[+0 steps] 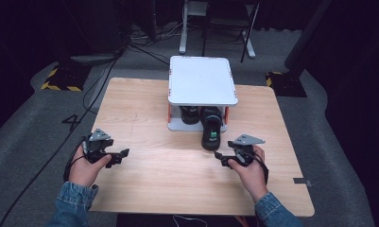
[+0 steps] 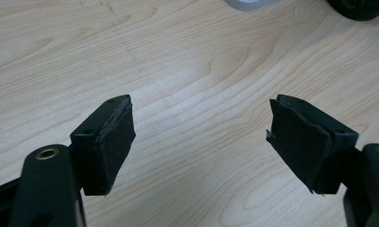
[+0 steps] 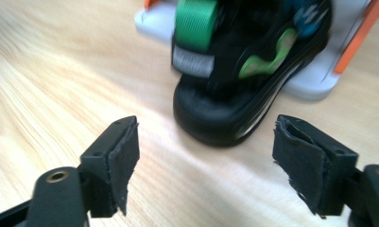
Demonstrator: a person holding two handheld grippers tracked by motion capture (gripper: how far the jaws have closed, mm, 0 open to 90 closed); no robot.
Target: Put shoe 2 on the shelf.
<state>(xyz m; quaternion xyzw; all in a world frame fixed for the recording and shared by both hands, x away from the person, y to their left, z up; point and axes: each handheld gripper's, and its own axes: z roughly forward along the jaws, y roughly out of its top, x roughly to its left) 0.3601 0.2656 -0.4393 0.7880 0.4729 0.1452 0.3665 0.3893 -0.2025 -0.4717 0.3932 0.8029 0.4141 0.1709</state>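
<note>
**Shoe lined up for R grab**

Table [image 1: 144,179], then white shelf [image 1: 202,80] upper centre. Black shoe [image 1: 211,135] poked out below shelf, long axis toward frame bottom. Sat just upper left of right gripper [image 1: 221,157], pads apart, empty. Left gripper [image 1: 123,155] farther, lower left, also apart.

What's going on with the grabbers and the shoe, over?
Left gripper open over bare table. Right gripper open, facing the black shoe, not touching. Shoe half out of the white rack. Nothing between.
</note>
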